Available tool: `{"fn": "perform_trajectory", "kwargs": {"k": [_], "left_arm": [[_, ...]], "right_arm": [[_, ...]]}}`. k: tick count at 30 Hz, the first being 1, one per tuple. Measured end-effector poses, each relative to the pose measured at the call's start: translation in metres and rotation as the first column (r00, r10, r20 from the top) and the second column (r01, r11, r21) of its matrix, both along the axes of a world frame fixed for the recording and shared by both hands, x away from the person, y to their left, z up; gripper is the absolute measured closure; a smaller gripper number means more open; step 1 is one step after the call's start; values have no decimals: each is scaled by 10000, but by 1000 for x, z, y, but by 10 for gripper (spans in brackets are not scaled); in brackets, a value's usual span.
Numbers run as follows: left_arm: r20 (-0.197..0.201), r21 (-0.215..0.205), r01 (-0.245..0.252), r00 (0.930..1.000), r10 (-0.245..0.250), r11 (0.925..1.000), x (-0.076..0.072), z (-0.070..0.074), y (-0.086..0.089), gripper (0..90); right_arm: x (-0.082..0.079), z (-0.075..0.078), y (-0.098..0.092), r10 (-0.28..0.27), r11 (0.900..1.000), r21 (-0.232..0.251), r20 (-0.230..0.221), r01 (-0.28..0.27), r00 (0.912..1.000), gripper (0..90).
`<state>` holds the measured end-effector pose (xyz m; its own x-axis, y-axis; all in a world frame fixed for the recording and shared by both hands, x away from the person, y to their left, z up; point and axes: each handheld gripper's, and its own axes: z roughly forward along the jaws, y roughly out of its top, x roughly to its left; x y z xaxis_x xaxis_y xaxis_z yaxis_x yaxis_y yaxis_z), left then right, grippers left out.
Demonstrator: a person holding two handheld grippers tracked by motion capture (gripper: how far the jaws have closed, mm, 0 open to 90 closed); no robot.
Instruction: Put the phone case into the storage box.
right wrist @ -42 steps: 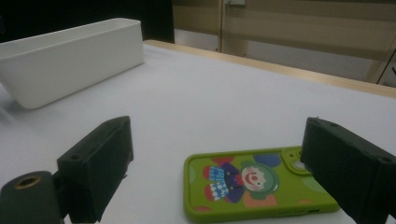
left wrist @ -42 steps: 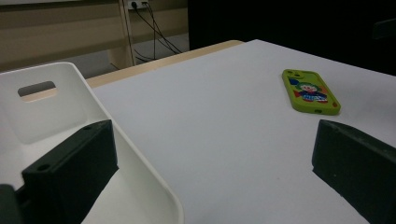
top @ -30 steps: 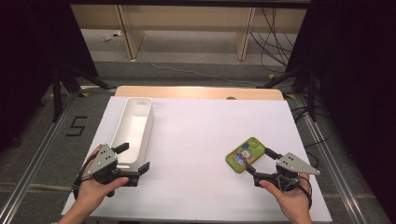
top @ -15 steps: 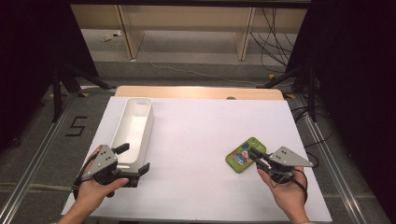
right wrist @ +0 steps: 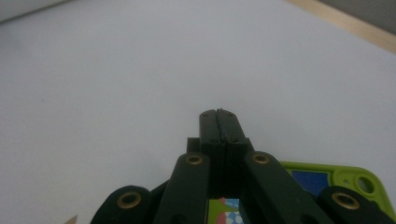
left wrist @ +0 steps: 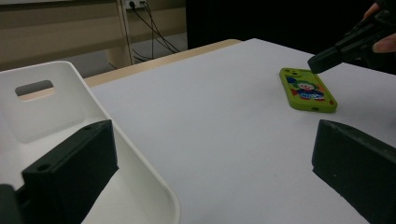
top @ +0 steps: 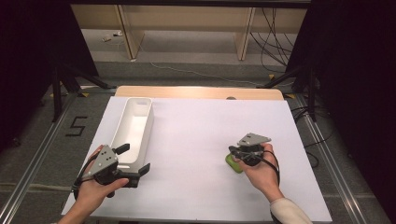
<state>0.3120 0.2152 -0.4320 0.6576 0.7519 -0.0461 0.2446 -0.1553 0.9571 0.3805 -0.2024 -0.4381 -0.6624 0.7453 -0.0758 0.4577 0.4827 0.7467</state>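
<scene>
Under my right tongs (top: 239, 154) the green phone case (left wrist: 308, 89) is lying flat on the white surface (top: 205, 135), its cartoon face up. I am holding those tongs pressed fully together with nothing between them; in the right gripper view the two black jaws are meeting tip to tip above the case's near edge, and they have just been closing, on nothing. In the left gripper view the closed tip is hovering just above the far end of the case, apart from it as far as I can tell.

Off to the side, my left tongs (top: 135, 161) are standing wide, empty, with one jaw over the near end of the white bin (top: 135, 123) and the other over bare surface. The case is lying well apart from them.

My worry from here: closed tongs cannot pick the case up, so I am judging that I am about to nudge or slide it. A thin, flat case on a smooth sheet may skate away or spin if the tip is catching only a corner. Pressing down too hard could tip its far edge up or crease the sheet. Reopening while this low could knock it sideways.
</scene>
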Motion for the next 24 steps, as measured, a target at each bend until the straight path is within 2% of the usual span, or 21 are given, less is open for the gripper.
{"fn": "perform_trajectory", "kwargs": {"k": [4, 14, 21, 24], "left_arm": [[4, 49, 29, 10000, -29, 10000, 0, 0, 0, 0], [-1, 65, 28, 10000, -28, 10000, -1, 0, 0, 0], [-13, 66, 58, 10000, -58, 10000, -1, 0, 0, 0], [-36, 68, 85, 10000, -85, 9999, -1, -1, -1, 0]], "right_arm": [[12, -8, 10, -157, 9991, -393, -659, 131, 9977, 900], [29, -17, 29, -267, 9936, -1122, -1072, 146, 9939, 900], [34, -23, 32, -565, 9875, -1542, -1470, 336, 9875, 900], [35, -25, 32, -627, 9867, -1583, -1612, 369, 9849, 900]]}}
